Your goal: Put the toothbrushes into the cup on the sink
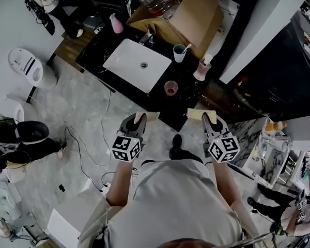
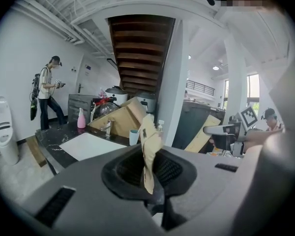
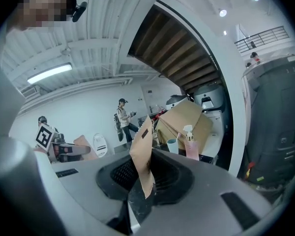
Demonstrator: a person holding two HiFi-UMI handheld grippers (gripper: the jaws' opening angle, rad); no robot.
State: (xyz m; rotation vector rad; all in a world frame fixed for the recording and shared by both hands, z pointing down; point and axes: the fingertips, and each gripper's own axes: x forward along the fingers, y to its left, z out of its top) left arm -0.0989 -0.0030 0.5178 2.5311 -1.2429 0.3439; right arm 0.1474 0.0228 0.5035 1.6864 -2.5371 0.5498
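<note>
**Two packets in hand, two cups on the counter: where this can fail**

My left gripper [image 1: 139, 119] has its jaws clamped on a flat tan paper packet [image 2: 148, 151]. My right gripper [image 1: 209, 119] is clamped in the same way on a second tan paper packet [image 3: 142, 151]. I judge that these packets contain the toothbrushes, but I cannot see any brush inside. Both are in the air just before the front edge of the black stone counter [image 1: 186, 81], not yet over it.

The small light blue cup [image 1: 180, 53] stands near the back right corner of the counter, to the right of the white rectangular basin [image 1: 134, 63]. It already holds one toothbrush. A translucent pink cup [image 1: 171, 88] stands nearer the front edge, so I may choose the wrong cup.

Each packet is thin and is held only at its lower end, so it can bend or slip when it meets a rim. The packets look broad for the blue cup's mouth. The pink pump bottle [image 1: 202, 69] stands just beside that cup, and my right gripper may knock it over. When reaching over the pink cup I may push it off the front edge.

Each packet has a small dark label, too small to read. The cubes carry only square black-and-white markers. I see no brand.
</note>
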